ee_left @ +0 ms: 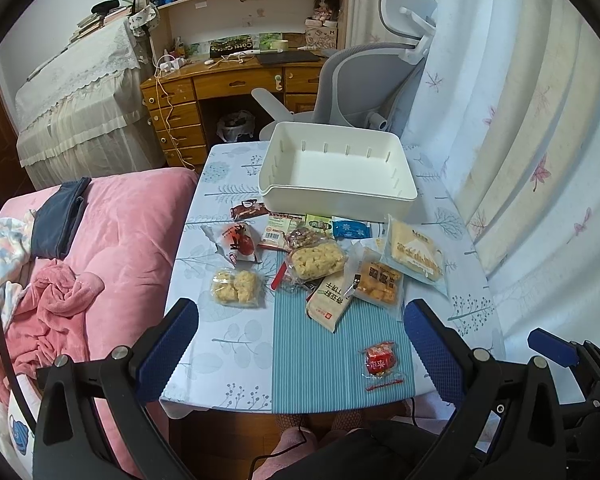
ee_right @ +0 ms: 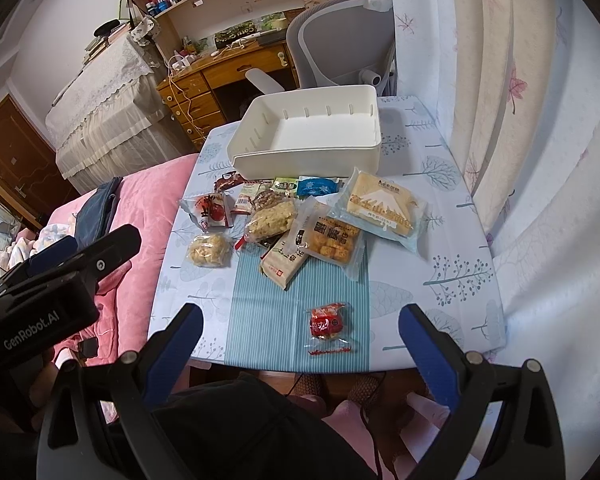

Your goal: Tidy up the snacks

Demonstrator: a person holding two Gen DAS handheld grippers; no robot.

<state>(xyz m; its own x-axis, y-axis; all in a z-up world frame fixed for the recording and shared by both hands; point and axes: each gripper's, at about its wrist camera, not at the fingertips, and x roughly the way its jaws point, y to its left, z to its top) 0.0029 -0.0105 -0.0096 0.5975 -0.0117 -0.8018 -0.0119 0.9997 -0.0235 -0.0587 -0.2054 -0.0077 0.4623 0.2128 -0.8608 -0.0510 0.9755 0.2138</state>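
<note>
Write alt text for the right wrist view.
An open claw hangs over the near edge of a small table where wrapped snacks lie scattered. A small red snack packet lies nearest, and an empty white bin sits at the far end. The other claw shows at left.

Soft, even daylight came through the curtains (ee_left: 532, 128) on the right; shadows were faint and no glare showed. Both views were sharp in the centre, with heavy fisheye bending and black vignette at corners. Table (ee_right: 452, 240) was well lit.
</note>
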